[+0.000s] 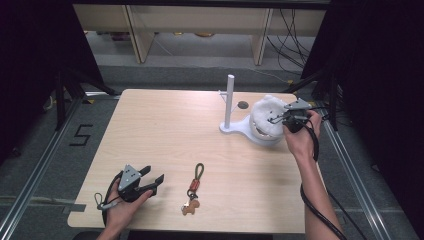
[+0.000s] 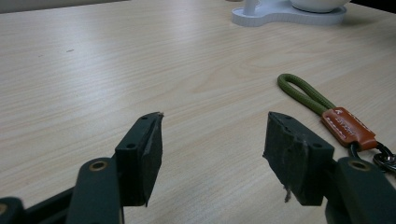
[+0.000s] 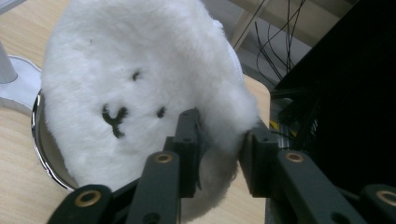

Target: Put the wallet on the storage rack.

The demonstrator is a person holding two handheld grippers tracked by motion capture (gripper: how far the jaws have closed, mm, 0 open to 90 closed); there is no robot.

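Near the far right corner of the table (image 1: pixel 165 125), the right gripper (image 1: pixel 278 119) sits against a white plush toy (image 1: pixel 266 117) with a small stitched face. In the right gripper view its 2 jaws stand partly apart with a fold of the plush's fur (image 3: pixel 224 140) between them; whether the pads press on that fur cannot be told. The plush rests in a shallow bowl with a shiny rim (image 3: pixel 39 149), part of a white stand (image 1: pixel 239 127) whose upright post (image 1: pixel 229 100) rises just left of the toy.

Close to the near left corner, the left gripper (image 1: pixel 154 179) lies low over the wood in the person's left hand (image 1: pixel 122 207), its 2 jaws spread wide and nothing but bare tabletop between them.

A keychain (image 1: pixel 194 190) lies flat near the near edge, just right of the left gripper and apart from it. It has an olive cord loop (image 2: pixel 303 93), an orange-brown leather tab (image 2: pixel 348 127), a metal ring (image 2: pixel 385 156) and a small tan charm (image 1: pixel 190 206) at the near end.
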